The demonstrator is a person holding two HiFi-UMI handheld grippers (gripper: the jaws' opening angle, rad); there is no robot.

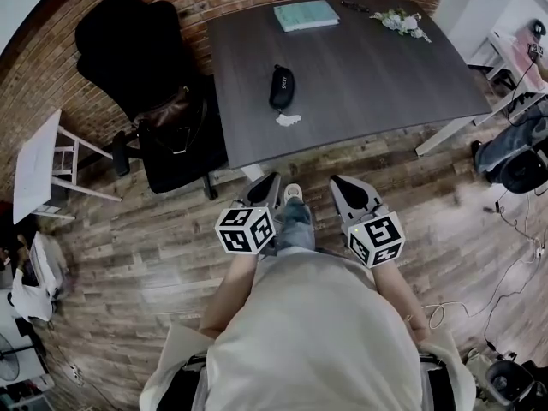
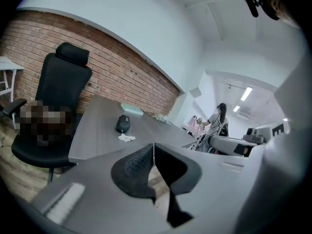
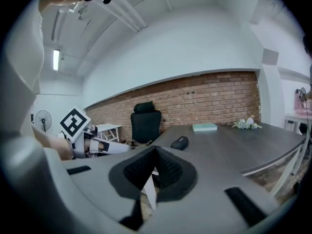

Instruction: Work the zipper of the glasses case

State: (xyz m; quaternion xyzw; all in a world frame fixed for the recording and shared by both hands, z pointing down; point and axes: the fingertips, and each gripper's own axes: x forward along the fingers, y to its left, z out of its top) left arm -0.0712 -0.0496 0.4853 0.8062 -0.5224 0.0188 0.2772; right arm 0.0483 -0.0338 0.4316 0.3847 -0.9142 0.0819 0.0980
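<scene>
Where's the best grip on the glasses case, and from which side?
Probably across the narrow width of the glasses case, mid-body, coming from the near edge of the table. It lies flat with its long axis running away from that edge, so its long sides face left and right. The white tuft sits at its near end; the zipper pull is too small to make out.

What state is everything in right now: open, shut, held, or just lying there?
Left gripper: shut, empty.
Right gripper: shut, empty.
Case: looks closed, lying on table, untouched.
Book: closed, flat.
Flowers: lying at table's far edge.
</scene>
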